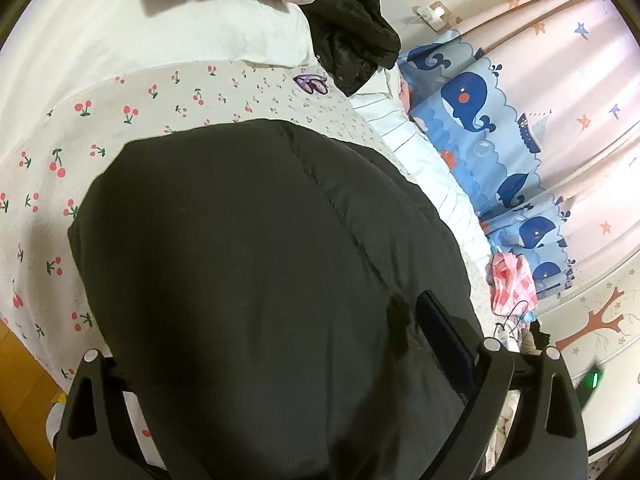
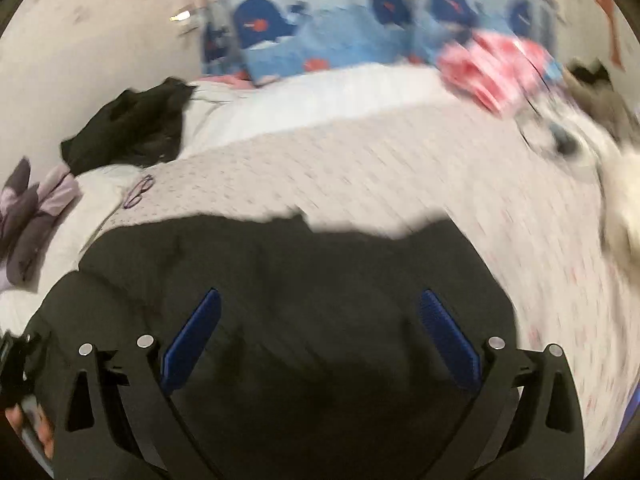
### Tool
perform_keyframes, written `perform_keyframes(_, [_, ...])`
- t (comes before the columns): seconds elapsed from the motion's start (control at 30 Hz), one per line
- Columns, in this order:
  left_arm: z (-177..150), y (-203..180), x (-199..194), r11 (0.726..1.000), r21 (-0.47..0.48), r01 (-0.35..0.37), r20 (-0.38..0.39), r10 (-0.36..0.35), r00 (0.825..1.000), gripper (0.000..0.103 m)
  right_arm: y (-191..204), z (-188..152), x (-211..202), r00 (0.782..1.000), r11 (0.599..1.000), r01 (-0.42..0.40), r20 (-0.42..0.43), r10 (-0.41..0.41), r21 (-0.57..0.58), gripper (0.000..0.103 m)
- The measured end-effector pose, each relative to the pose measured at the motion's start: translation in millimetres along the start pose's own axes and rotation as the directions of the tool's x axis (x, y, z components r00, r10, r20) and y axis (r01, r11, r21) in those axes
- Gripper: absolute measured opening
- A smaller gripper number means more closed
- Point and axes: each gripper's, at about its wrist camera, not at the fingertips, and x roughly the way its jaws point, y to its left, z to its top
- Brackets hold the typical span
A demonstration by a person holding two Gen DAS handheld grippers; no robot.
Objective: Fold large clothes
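Big black puffer jacket (image 1: 256,280) is lying spread on the bed, on top of the cherry-print sheet (image 1: 60,160), quilted side up and taking up most of the near end of the mattress. Left gripper (image 1: 280,360) is sitting right down in the jacket w/ fabric bulging up between its arms; only one blue pad (image 1: 444,340) is showing, the other is buried, so tbh I can't tell how wide it is or whether it's actually pinching anything. Right gripper (image 2: 320,336) is hanging over the jacket's near part w/ its blue pads (image 2: 192,336) spread wide apart, nothing between them, not holding anything afaict. That view is pretty blurry btw. Other stuff around: another dark garment (image 1: 352,36) is bunched up by the white pillow (image 1: 160,20), purple glasses (image 1: 310,83) are lying on the sheet next to it, whale-print curtain (image 1: 476,108) is hanging behind the bed, and something pink (image 1: 512,284) is crumpled at the far edge.
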Motion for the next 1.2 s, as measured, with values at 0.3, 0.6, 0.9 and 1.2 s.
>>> perform_keyframes(0.3, [1.3, 6.7, 5.6, 0.999, -0.033, 0.019, -0.024, -0.020, 1.000, 0.092, 85.1, 13.1, 150.3, 0.948, 0.980, 0.030, -0.304, -0.091, -0.198, 0.097])
perform_keyframes(0.6, [4.6, 31.1, 1.4, 0.980, -0.177, 0.091, -0.008, -0.094, 0.996, 0.092, 104.0, -51.4, 44.6, 0.976, 0.964, -0.029, -0.214, -0.029, -0.263, 0.097])
perform_keyframes(0.9, [18.5, 21.7, 4.2, 0.990, -0.116, 0.078, -0.123, -0.093, 0.988, 0.091, 105.7, -77.2, -3.5, 0.984, 0.969, 0.016, -0.169, -0.060, -0.247, 0.097])
perform_keyframes(1.2, [27.9, -15.5, 0.7, 0.989, 0.066, 0.134, -0.203, -0.118, 0.972, 0.042, 113.8, -111.2, -16.9, 0.975, 0.949, 0.050, -0.189, -0.113, -0.312, 0.097])
